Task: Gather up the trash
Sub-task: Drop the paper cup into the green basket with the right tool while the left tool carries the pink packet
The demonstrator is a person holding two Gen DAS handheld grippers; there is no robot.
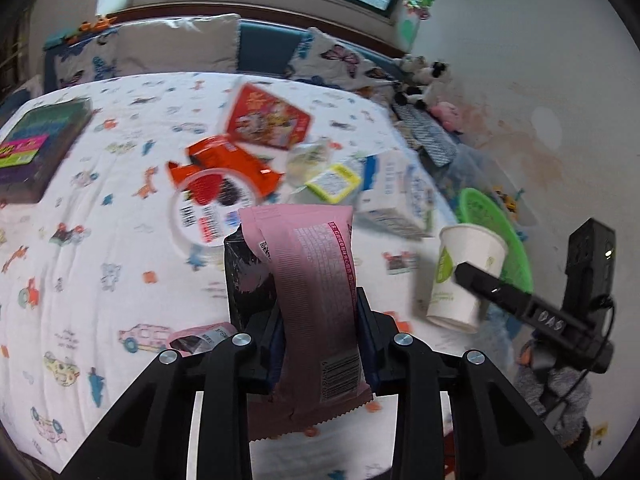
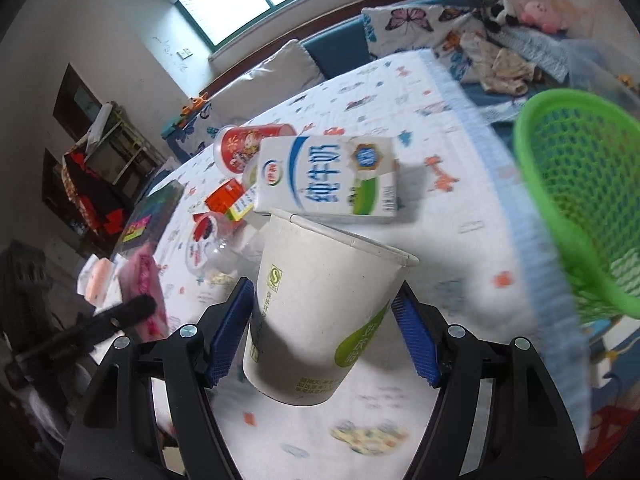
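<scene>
Left gripper fingers clamped on pink wrapper, held above bed. Right gripper fingers pressed on paper cup, near green basket. Risks: cup wall crushed w/ excess squeeze; floppy wrapper slipped out if swung.

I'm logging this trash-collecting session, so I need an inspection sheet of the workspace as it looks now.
Surface: bed with white cartoon-print sheet.
Job's things: pink snack wrapper; white paper cup; green mesh plastic basket at the bedside.
Clutter: white milk carton, red snack bag, orange packet, clear plastic lid.
Grippers: left tool shut on the wrapper; right tool shut on the cup.
Cables: black lead by the right tool.
Surroundings: pillows, window, plush toys.
</scene>
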